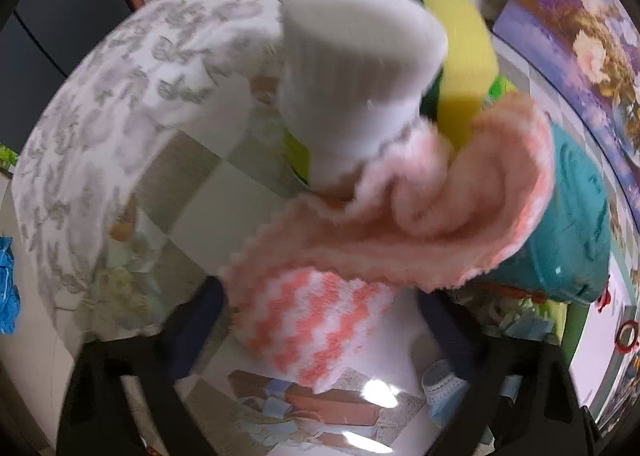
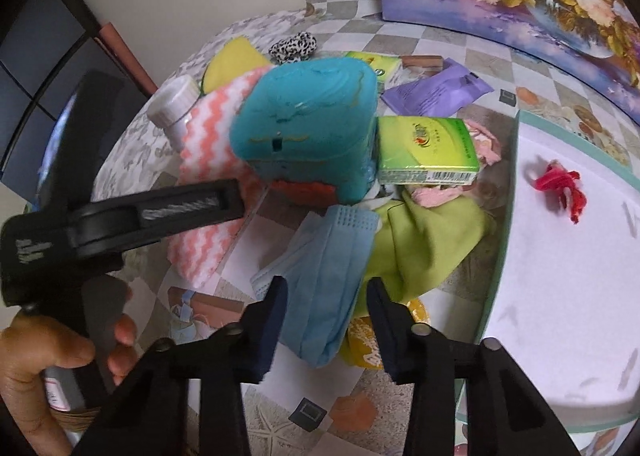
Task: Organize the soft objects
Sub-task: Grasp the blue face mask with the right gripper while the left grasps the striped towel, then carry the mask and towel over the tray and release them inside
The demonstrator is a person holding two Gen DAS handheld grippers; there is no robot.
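A pink-and-white zigzag cloth [image 1: 316, 320] lies crumpled on the table, its fluffy pink side [image 1: 460, 215] folded up. My left gripper [image 1: 320, 324] points down over it, open wide, with the cloth between the fingers; the left finger [image 1: 200, 320] is at the cloth's edge. In the right wrist view a folded blue face mask [image 2: 320, 276] lies between the fingers of my right gripper [image 2: 326, 316]. The jaws stand narrow around it, with a sliver of gap at the right finger [image 2: 384, 328]. The zigzag cloth [image 2: 208, 127] also shows there, under the left tool.
A teal pouch [image 2: 308, 123], white bottle [image 2: 174, 103], yellow sponge [image 2: 234, 57], green tissue pack [image 2: 428, 147] and green cloth [image 2: 432, 240] crowd the middle. A white round tray [image 2: 502, 256] at right holds a red scrunchie [image 2: 560, 185]. A hand [image 2: 48, 368] grips the left tool.
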